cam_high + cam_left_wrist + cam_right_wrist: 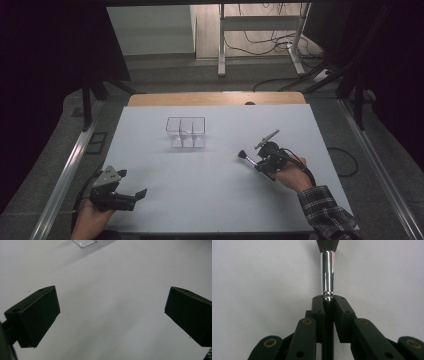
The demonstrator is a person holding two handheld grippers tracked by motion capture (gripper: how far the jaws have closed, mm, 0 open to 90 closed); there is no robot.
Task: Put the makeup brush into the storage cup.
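Black right tool (253, 162) grips a silver-ferruled, dark-bristled makeup brush (328, 270) over the white counter (210, 190); black left tool (131, 196) stands open.

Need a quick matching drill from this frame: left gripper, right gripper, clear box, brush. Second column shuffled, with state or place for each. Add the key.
Things:
1. left gripper
2. right gripper
3. clear divided box
4. brush

States or places:
A. stands mid-table, beyond both hands
B. jaws wide apart, nothing between them
C. clamped by its handle, bristles pointing away from the jaws
D. jaws closed on a thin handle

Pairs: 1-B, 2-D, 3-A, 4-C
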